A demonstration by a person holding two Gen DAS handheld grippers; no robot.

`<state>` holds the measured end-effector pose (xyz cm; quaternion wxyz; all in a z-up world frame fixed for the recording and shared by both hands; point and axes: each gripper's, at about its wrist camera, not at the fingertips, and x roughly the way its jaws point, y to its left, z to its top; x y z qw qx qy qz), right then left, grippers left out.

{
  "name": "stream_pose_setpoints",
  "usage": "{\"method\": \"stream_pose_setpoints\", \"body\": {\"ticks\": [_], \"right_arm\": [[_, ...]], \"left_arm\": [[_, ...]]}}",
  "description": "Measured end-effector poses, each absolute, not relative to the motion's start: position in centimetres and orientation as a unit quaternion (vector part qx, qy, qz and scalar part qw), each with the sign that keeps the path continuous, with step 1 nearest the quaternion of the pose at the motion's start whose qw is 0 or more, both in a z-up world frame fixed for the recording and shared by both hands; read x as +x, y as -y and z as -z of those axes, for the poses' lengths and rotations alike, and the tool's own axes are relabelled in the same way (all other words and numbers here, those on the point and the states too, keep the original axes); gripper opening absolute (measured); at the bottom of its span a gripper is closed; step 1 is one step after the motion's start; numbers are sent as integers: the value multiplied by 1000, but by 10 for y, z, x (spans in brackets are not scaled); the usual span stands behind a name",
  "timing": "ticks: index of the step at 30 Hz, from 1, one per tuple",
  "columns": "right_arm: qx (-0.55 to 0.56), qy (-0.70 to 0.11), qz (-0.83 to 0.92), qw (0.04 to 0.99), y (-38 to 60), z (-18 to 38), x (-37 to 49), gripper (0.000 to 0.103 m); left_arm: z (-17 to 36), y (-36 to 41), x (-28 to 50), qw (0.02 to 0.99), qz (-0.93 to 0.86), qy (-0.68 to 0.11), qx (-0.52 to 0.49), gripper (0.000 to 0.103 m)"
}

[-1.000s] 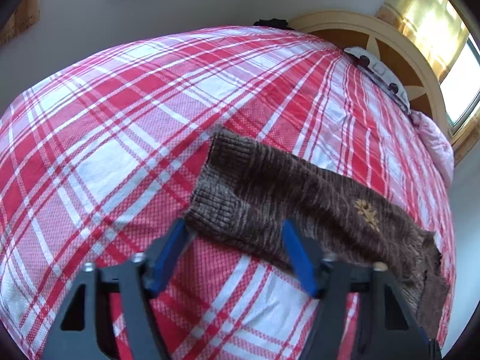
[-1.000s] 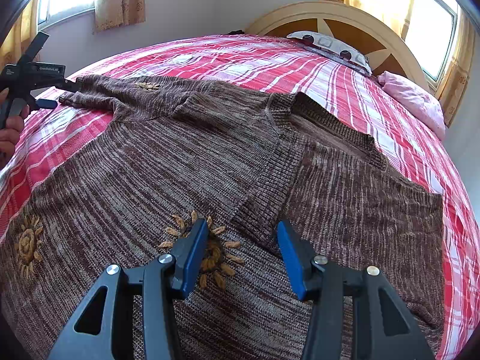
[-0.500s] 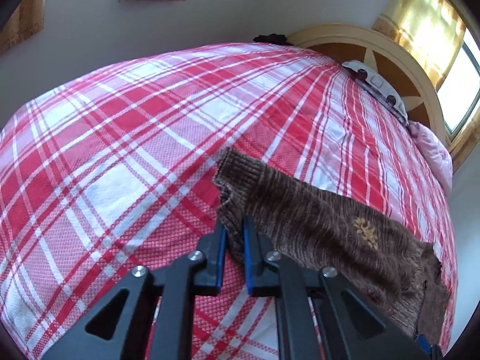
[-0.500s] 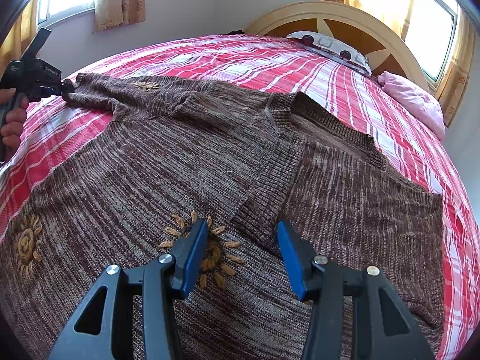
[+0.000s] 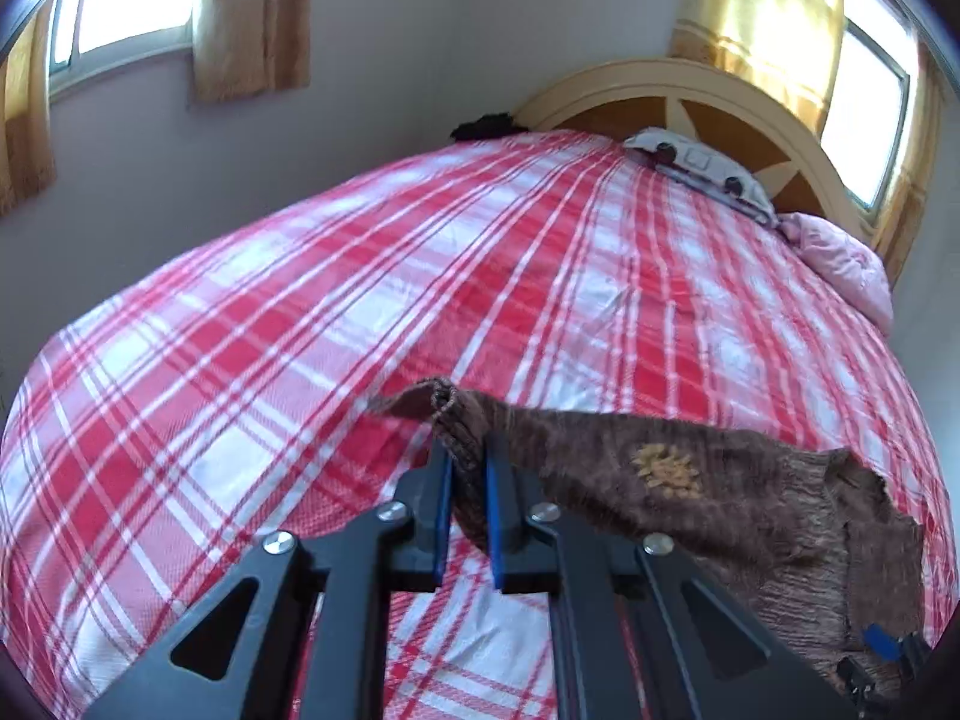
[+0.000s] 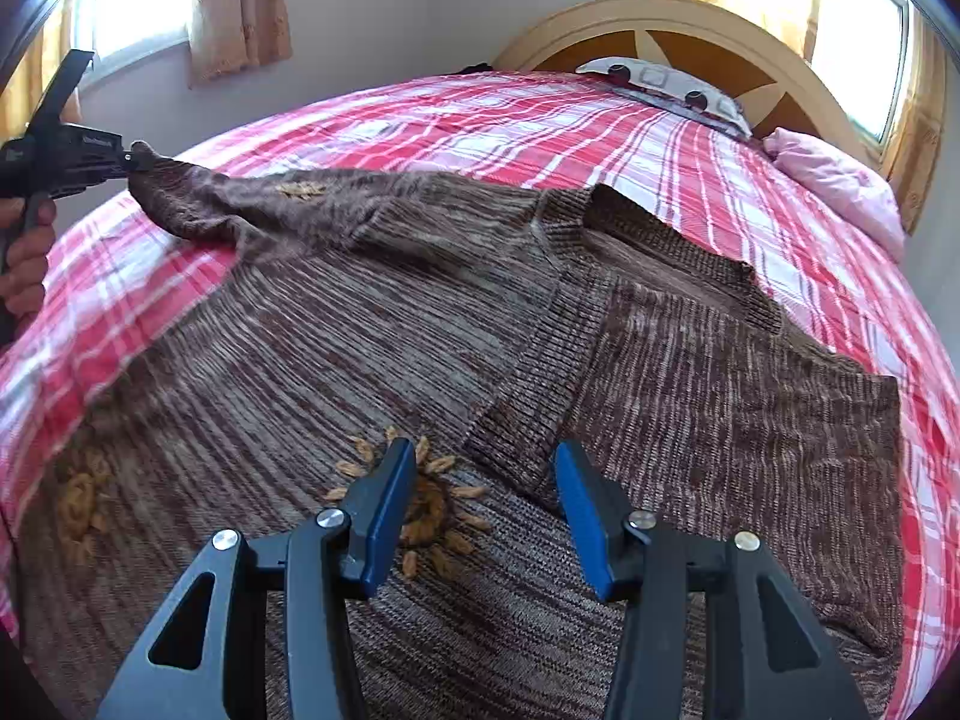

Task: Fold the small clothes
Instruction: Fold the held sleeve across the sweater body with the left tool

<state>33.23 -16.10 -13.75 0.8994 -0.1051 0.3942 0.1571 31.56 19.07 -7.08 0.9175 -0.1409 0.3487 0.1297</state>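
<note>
A brown knitted sweater (image 6: pixel 372 348) with yellow embroidered flowers lies spread on a red plaid bed. My left gripper (image 5: pixel 467 468) is shut on the ribbed cuff of the left sleeve (image 5: pixel 660 480) and holds it lifted off the bed. In the right wrist view the left gripper (image 6: pixel 129 165) shows at the far left with the sleeve (image 6: pixel 240 204) stretched from it. My right gripper (image 6: pixel 483 480) is open and empty, low over the sweater's front beside the folded ribbed edge (image 6: pixel 540 372).
The red and white plaid bedspread (image 5: pixel 300 330) covers the whole bed. A wooden headboard (image 6: pixel 690 36) with a pillow (image 6: pixel 660 90) and a pink cloth (image 6: pixel 840 180) stands at the far end. Curtained windows are on the walls behind.
My left gripper closed on the sleeve cuff and has raised it off the bed. The right gripper has stayed in place, open.
</note>
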Motion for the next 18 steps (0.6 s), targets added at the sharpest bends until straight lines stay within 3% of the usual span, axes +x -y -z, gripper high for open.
{"method": "stream_pose_setpoints", "body": {"ticks": [18], "right_arm": [[-45,-337,-136,930,241,69,295,50]], "left_arm": [[-7,-90,317,955,-34,-283,-81,10]]}}
